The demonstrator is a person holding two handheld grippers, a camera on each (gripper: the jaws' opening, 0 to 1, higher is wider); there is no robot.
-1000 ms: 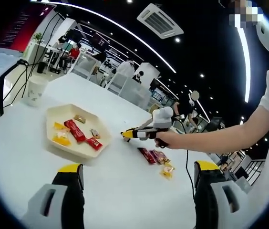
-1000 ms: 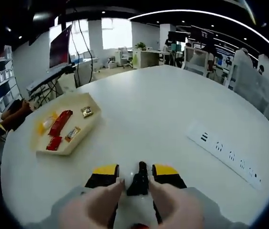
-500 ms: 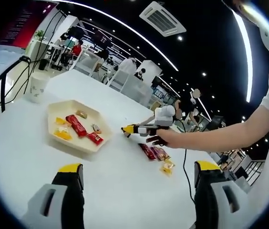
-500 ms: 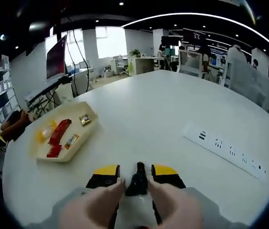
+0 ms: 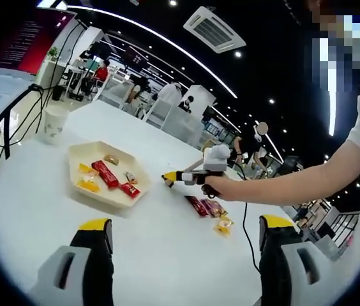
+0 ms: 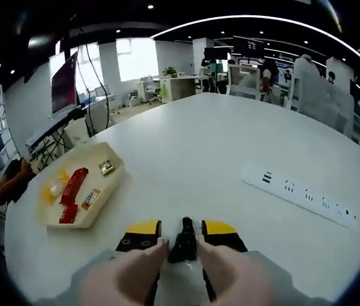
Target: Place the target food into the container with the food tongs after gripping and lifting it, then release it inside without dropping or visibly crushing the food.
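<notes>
While right tongs (image 6: 182, 237) clench black food tongs (image 6: 184, 239); tray (image 6: 106, 191), power strip (image 6: 298, 194) lie ahead

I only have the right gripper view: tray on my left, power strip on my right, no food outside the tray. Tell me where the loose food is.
Observer: In the left gripper view, a few wrapped snacks lie on the table beside the hand that holds your right gripper, behind your camera. Your jaws are shut on the tongs.
Operator: Report the left gripper.
Observer: The left gripper hovers above the table, jaws wide apart, holding nothing.
Operator: Name anything else near the tray.
Observer: A paper cup stands beyond the tray, on the side away from the snacks.
</notes>
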